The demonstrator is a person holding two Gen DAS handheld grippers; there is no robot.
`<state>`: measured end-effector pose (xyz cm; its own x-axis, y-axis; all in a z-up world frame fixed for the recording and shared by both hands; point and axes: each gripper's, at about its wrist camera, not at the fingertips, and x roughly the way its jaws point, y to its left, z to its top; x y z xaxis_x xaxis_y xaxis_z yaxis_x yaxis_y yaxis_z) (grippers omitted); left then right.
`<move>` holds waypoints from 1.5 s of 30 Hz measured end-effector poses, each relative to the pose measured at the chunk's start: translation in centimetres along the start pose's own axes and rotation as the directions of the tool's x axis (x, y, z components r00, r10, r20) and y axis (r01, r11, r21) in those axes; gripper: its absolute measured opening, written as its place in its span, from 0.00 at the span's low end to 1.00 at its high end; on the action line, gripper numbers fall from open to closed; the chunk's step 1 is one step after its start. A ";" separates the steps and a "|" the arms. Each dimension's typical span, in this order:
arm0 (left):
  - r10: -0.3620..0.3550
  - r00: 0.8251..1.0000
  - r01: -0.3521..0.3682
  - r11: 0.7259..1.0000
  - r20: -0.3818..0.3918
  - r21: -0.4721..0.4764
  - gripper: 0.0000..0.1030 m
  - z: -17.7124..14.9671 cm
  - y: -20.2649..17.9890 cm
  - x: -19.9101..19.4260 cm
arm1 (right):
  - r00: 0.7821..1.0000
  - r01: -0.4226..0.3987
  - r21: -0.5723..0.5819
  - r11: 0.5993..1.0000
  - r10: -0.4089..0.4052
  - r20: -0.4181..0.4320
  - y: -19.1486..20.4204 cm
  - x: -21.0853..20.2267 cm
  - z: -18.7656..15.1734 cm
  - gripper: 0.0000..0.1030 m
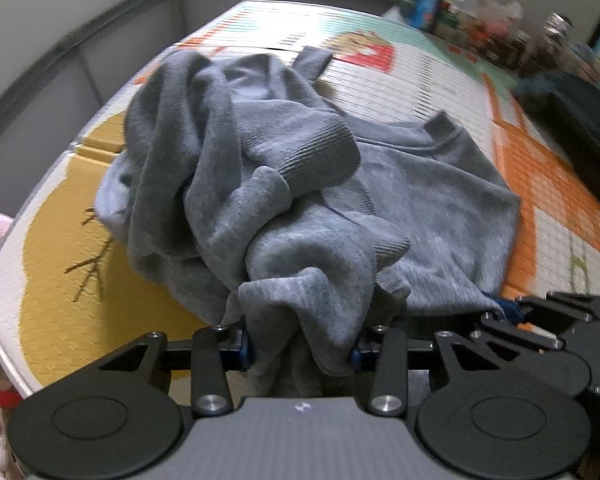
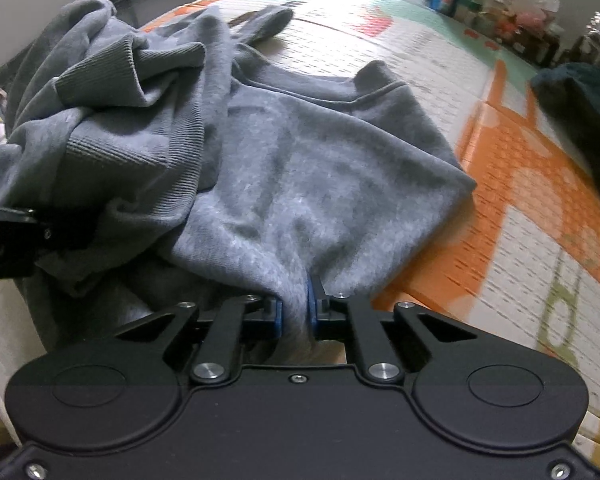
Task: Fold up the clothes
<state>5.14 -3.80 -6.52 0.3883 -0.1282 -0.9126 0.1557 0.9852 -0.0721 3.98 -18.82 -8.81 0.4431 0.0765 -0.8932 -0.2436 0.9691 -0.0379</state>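
Black linkage arms, silver screws, blue jaws

Grey sweatshirt lies crumpled on the mat.

clutter along the far wall is blurred — dark bundle cut off by the edge.

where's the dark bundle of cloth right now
In both wrist views the dark bundle lies at the far right on the play mat, apart from the grey sweatshirt, below the clutter along the wall.
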 end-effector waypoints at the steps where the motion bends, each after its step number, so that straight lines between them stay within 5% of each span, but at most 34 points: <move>1: -0.011 1.000 0.011 1.000 -0.005 0.019 0.42 -0.2 -0.6 0.0 | 1.000 0.009 0.007 1.000 -0.009 -0.002 -0.5 -0.2 -0.4 0.10; 13: -0.133 0.987 0.149 0.970 -0.092 0.192 0.42 -2.0 -8.2 -0.7 | 0.995 0.096 0.161 0.982 -0.090 -0.040 -8.8 -3.2 -5.2 0.10; 26: -0.226 0.963 0.262 0.909 -0.147 0.324 0.43 -4.3 -14.8 -1.4 | 0.982 0.189 0.314 0.931 -0.172 -0.080 -16.6 -4.9 -10.5 0.10; 32: -0.233 0.960 0.277 0.878 -0.158 0.389 0.46 -4.8 -17.1 -1.5 | 0.974 0.228 0.358 0.906 -0.208 -0.092 -18.4 -5.5 -11.4 0.10; 45: -0.275 0.955 0.294 0.830 -0.110 0.474 0.59 -3.5 -16.3 -5.2 | 0.988 0.141 0.441 0.887 -0.155 -0.004 -17.8 -9.3 -10.8 0.23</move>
<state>-2.65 -18.78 -1.98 0.2284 -0.3812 -0.8959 0.6742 0.7258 -0.1370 -5.08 -39.32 -4.68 0.4723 -0.0755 -0.8782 0.2264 0.9733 0.0381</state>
